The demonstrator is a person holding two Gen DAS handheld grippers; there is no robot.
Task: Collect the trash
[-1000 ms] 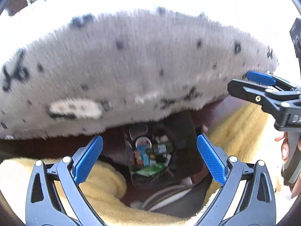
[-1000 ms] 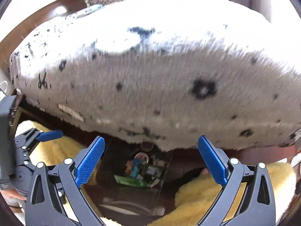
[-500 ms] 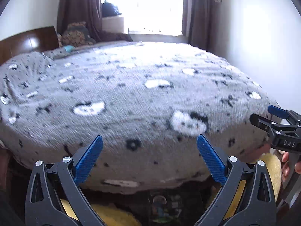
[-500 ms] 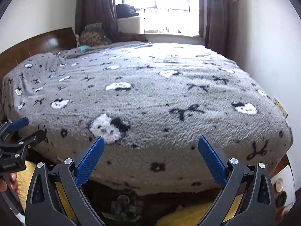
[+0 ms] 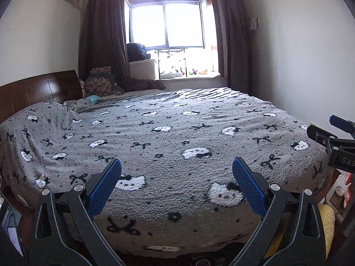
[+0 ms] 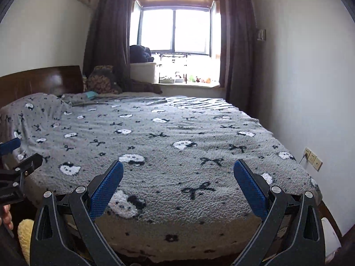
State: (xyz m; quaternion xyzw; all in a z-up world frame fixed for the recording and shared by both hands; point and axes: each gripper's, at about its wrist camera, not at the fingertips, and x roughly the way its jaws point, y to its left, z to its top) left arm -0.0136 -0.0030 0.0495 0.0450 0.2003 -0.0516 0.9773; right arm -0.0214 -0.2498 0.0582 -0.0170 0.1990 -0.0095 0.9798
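My left gripper [image 5: 176, 173] is open and empty, held above the foot of a bed with a grey cat-and-bow patterned blanket [image 5: 173, 137]. My right gripper [image 6: 178, 175] is also open and empty over the same blanket [image 6: 168, 137]. The right gripper shows at the right edge of the left wrist view [image 5: 332, 137], and the left gripper shows at the left edge of the right wrist view [image 6: 15, 161]. The trash bin seen earlier is almost out of view; only a small round rim [image 5: 202, 262] shows at the bottom edge. No trash shows on the bed.
A dark wooden headboard [image 5: 33, 90] stands at the left. Pillows and dark clothes [image 5: 102, 84] lie at the bed's far end below a window [image 5: 168, 24] with brown curtains. A yellow fluffy rug [image 5: 326, 223] lies by the bed. A white wall [image 6: 310, 88] with sockets [image 6: 312, 158] is on the right.
Both grippers have risen and tilted up from the floor trash bin under the bed's edge to a level view over the whole bed. The bin has dropped out of view.
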